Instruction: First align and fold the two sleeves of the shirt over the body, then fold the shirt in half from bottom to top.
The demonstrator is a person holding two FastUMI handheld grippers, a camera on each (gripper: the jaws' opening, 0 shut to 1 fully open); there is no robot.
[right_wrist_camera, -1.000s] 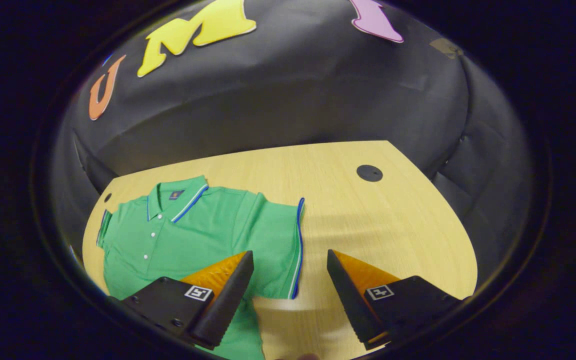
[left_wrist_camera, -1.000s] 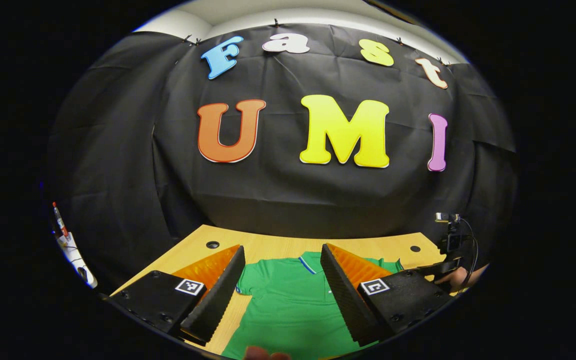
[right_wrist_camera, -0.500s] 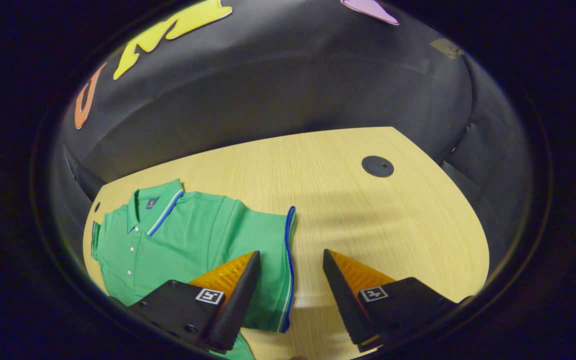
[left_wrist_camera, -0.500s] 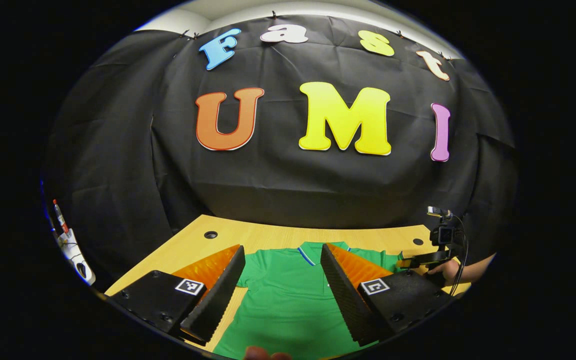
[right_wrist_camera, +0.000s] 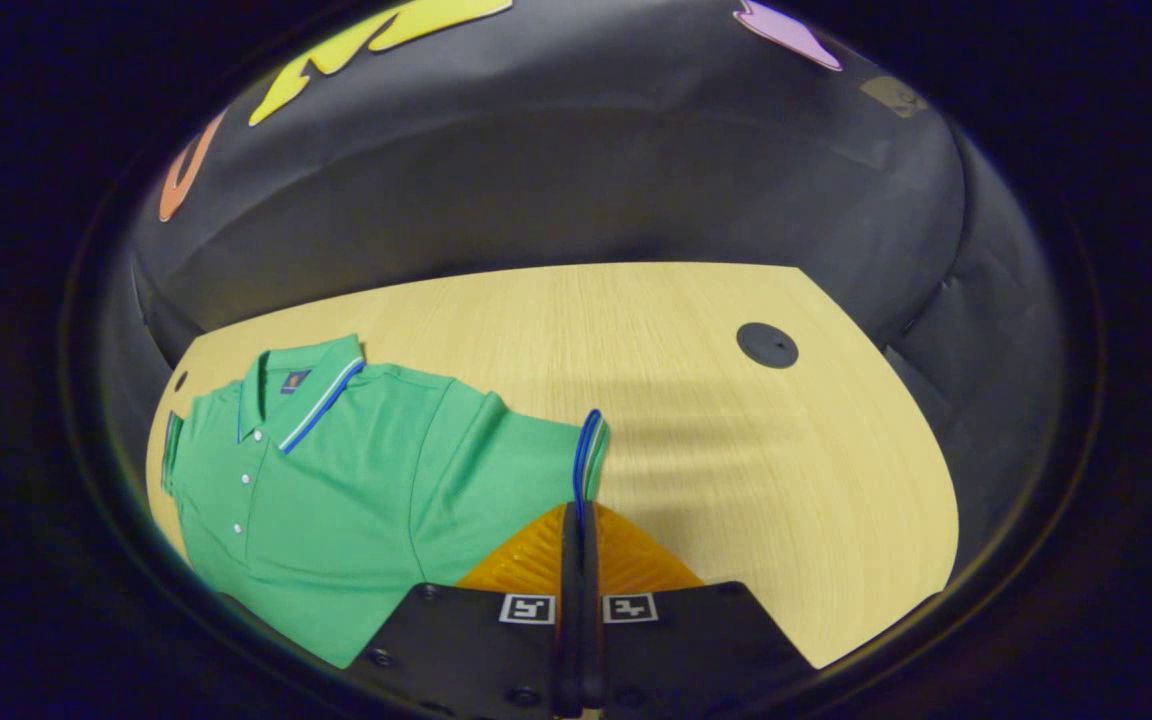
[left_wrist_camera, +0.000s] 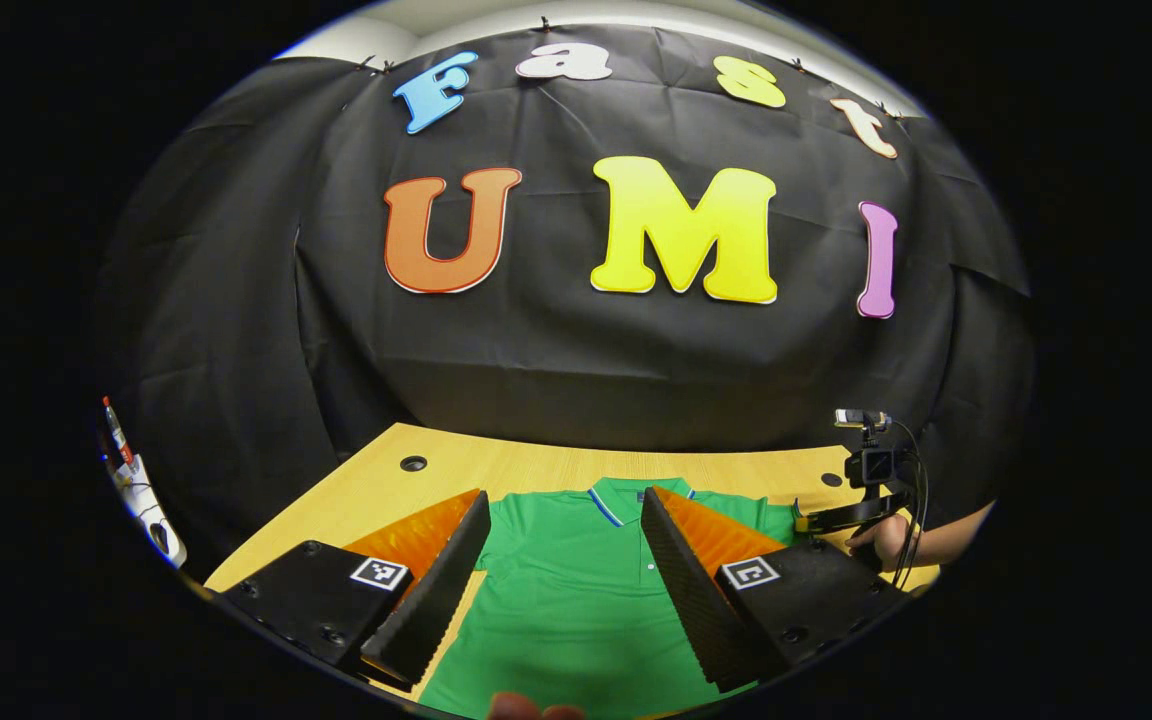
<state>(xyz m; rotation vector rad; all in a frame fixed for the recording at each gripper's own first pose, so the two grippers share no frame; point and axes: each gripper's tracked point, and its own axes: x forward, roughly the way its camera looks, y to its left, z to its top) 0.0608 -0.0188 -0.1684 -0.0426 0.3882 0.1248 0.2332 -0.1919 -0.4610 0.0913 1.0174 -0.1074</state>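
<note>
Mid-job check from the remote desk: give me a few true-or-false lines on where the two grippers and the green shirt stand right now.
1. The right gripper is shut on the blue-trimmed cuff of the sleeve. True.
2. The left gripper is clamped on the collar. False: its fingers stand wide apart above the green shirt, pinching nothing.
3. The shirt lies face up, with the collar and button placket showing. True.
4. Both sleeves are already folded over the body. False: the sleeve in the right gripper's grasp extends out sideways from the body.
5. The shirt hangs off the table's edge. False: it rests on the wooden table.
</note>
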